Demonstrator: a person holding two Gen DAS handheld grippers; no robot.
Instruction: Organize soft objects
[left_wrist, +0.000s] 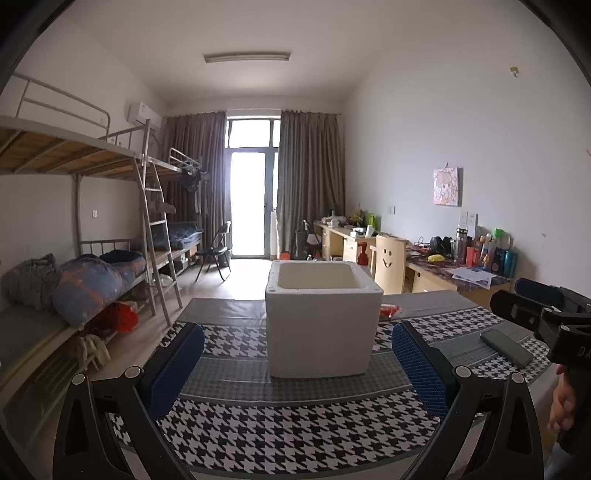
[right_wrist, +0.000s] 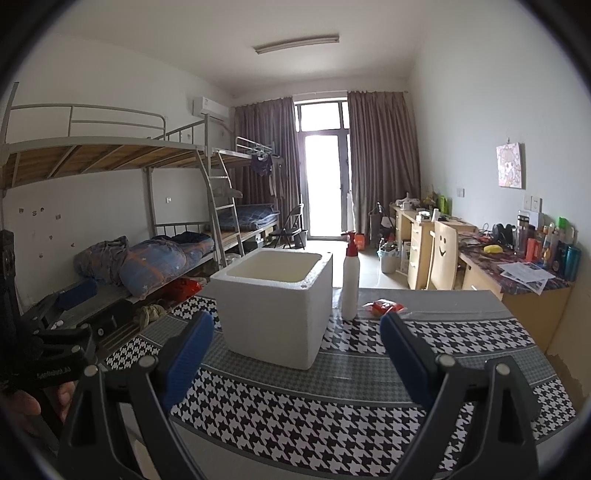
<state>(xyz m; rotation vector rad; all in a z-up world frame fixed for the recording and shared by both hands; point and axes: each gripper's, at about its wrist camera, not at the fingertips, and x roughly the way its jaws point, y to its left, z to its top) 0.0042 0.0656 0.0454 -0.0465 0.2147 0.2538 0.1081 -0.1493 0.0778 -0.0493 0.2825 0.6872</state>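
A white foam box (left_wrist: 323, 317) (right_wrist: 275, 304) stands open-topped on the houndstooth-patterned table (left_wrist: 277, 435) (right_wrist: 332, 417); its inside is hidden from both views. A small red soft packet (right_wrist: 384, 307) (left_wrist: 389, 310) lies on the table behind the box to its right. My left gripper (left_wrist: 297, 345) is open just in front of the box, nothing between its blue pads. My right gripper (right_wrist: 297, 334) is also open and empty, short of the box and the packet. In the left wrist view the right gripper's body (left_wrist: 543, 314) shows at the right edge.
A white spray bottle (right_wrist: 350, 277) with a red top stands right of the box. A dark phone (left_wrist: 506, 347) lies on the table's right side. Bunk beds (left_wrist: 74, 236) line the left wall, desks (right_wrist: 517, 273) the right. A hand (left_wrist: 563, 402) holds the right gripper's handle.
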